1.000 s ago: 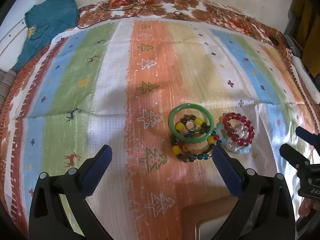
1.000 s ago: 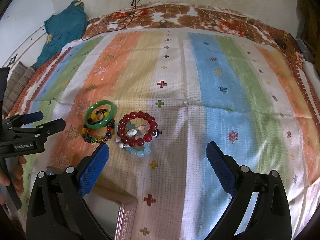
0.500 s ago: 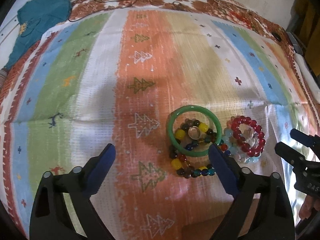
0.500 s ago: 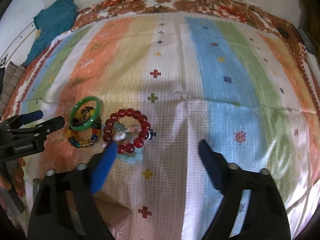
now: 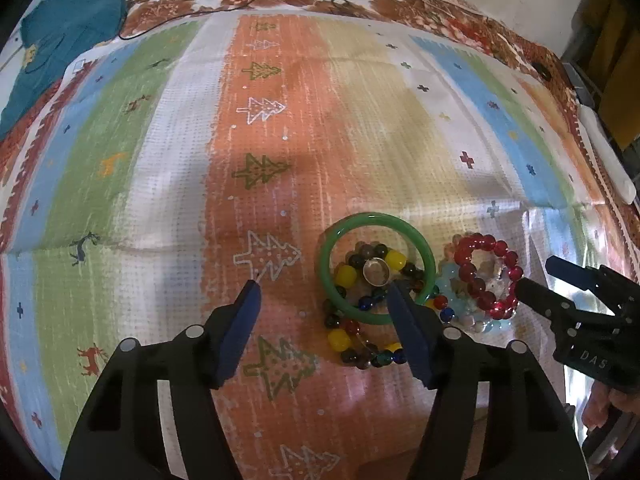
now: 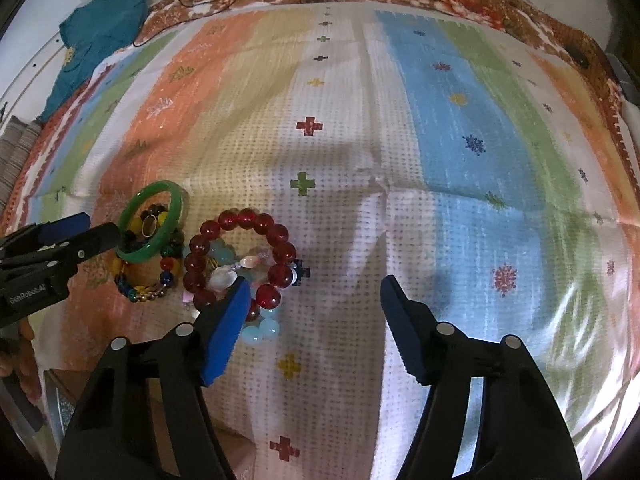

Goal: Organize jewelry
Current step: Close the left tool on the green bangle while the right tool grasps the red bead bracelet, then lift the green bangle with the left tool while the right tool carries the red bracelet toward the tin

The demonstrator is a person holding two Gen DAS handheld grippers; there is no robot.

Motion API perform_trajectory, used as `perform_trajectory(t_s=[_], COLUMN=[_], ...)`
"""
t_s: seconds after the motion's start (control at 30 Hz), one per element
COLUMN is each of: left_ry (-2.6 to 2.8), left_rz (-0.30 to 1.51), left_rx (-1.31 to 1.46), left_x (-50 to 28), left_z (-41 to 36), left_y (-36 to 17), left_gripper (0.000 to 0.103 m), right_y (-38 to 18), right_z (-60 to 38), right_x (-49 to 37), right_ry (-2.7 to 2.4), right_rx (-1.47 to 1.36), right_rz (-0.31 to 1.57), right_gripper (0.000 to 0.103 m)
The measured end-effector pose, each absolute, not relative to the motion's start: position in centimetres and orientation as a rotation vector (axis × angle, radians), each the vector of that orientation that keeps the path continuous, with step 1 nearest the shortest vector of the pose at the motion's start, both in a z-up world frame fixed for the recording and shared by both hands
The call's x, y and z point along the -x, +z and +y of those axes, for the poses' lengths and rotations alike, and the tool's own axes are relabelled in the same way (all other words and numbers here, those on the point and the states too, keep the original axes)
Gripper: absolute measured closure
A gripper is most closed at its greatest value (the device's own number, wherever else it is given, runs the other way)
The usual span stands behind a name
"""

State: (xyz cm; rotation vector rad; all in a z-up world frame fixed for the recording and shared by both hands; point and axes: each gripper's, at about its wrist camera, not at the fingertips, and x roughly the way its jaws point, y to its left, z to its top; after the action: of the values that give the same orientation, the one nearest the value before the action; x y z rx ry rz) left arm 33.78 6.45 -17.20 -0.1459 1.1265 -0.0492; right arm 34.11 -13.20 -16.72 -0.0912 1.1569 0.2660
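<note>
A green bangle (image 5: 376, 268) lies on the striped cloth over a multicolour bead bracelet (image 5: 352, 340), with a small silver ring (image 5: 376, 272) inside it. Beside them lie a red bead bracelet (image 5: 488, 276) and pale blue beads. My left gripper (image 5: 324, 288) is open; its right finger sits over the bangle's near rim. In the right wrist view the red bead bracelet (image 6: 240, 256), green bangle (image 6: 154, 220) and left gripper (image 6: 80, 232) show. My right gripper (image 6: 312, 284) is open, its left finger over the red bracelet's near edge.
A striped patterned cloth (image 5: 280, 140) covers the bed. A teal garment (image 5: 60, 28) lies at the far left corner. A box edge (image 6: 60, 392) shows at the near left in the right wrist view. A cable (image 5: 200, 0) runs along the far edge.
Both grippers have moved forward and down toward the jewelry pile. Their jaws have narrowed a little, still open. The jewelry has not moved.
</note>
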Motion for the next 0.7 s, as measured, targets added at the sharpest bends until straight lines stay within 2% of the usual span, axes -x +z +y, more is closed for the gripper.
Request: perform_trajectory(t_s=[0.07, 0.17, 0.2, 0.27, 0.3, 0.37, 0.5, 0.53, 0.7], left_ry=[-0.046, -0.041, -0.041, -0.041, -0.045, -0.040, -0.033, -0.030, -0.016], left_rz=[1.128, 1.146, 1.150, 1.151, 1.156, 1.159, 1.160, 1.158, 1.144], left_rx=[0.143, 0.129, 0.126, 0.130, 0.129, 0.107, 0.116, 0.116, 0.118], left_x=[-33.8, -34.1, -34.1, -34.1, -34.1, -34.1, -34.0, -33.9, -33.8], left_z=[6.4, 6.1, 6.0, 5.9, 5.9, 5.7, 5.9, 6.0, 6.1], left_y=[-17.4, -18.1, -18.3, -18.5, -18.6, -18.7, -18.6, -18.5, -17.4], left_gripper=[0.042, 0.053, 0.059, 0.074, 0.089, 0.092, 0.093, 0.094, 0.096], right_y=[-16.7, -17.1, -17.2, -17.4, -17.4, -17.4, -17.3, -17.2, -16.1], right_z=[-12.9, -12.5, -12.3, -12.1, -11.9, -11.6, -11.2, -11.2, -11.5], right_x=[-34.3, -34.4, -34.4, -34.4, -34.4, -34.2, -34.0, -33.9, -33.4], right_ry=[0.270, 0.287, 0.293, 0.308, 0.312, 0.310, 0.312, 0.309, 0.314], right_rx=[0.101, 0.109, 0.114, 0.119, 0.124, 0.136, 0.170, 0.173, 0.199], right_rz=[1.155, 1.166, 1.172, 1.179, 1.181, 1.186, 1.178, 1.172, 1.137], right_gripper=[0.047, 0.054, 0.056, 0.069, 0.071, 0.083, 0.084, 0.089, 0.089])
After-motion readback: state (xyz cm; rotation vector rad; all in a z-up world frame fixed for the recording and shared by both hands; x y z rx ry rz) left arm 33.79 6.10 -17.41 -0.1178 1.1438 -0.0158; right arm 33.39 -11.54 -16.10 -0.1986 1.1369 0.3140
